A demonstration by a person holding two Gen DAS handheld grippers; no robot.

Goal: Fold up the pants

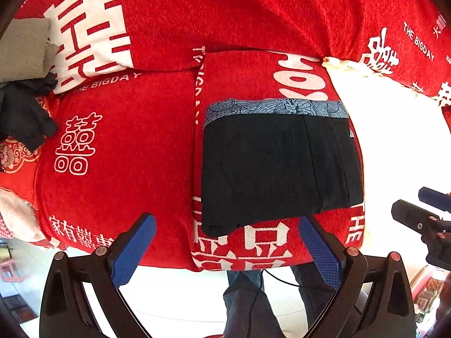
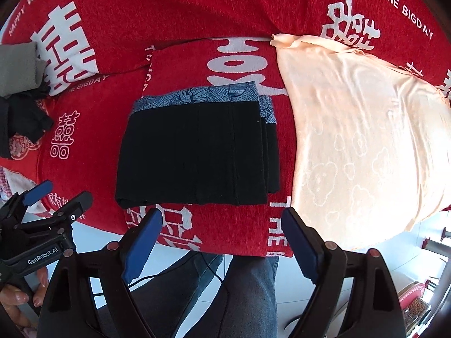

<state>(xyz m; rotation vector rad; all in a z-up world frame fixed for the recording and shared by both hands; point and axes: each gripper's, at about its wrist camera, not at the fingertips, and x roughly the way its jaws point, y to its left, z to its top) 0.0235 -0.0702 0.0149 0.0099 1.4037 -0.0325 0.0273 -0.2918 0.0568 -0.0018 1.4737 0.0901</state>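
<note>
Left wrist view: pants [image 1: 279, 166] folded into a compact dark rectangle, lying flat on a red cover [image 1: 146, 140] printed with white characters. Surface under the cover looks like a cushioned seat or bed, cannot tell which. A blue patterned band [image 1: 276, 107] shows along the far edge of the pants, part of the garment or something under it, unclear. Left gripper [image 1: 227, 225] hovers just short of the near edge of the pants, jaws spread wide, nothing between them, blue pads facing in. No contact with the fabric visible. Right gripper [image 1: 422, 211] enters at the right edge of this view, over a pale cream cloth [image 1: 394, 140] that is blown out bright here.

Right wrist view: same folded pants [image 2: 197, 155] ahead and slightly left, layered fold edges stacked on the right side. Right gripper [image 2: 222, 219] sits near the front edge of the red cover, jaws released and empty, clear of the pants. Cream cloth [image 2: 360, 140] with a faint embossed bear and cloud pattern lies just beside the pants on the right, draped over the cover edge. Left gripper [image 2: 59, 194] visible at lower left, held by a hand [image 2: 17, 298].

Far left in both views: a grey folded cloth [image 1: 22, 50] and a crumpled dark garment [image 1: 25, 115], well apart from the pants. Person's legs in dark trousers [image 2: 239, 295] below the cover edge, thin black cable [image 2: 208, 267] across them.
</note>
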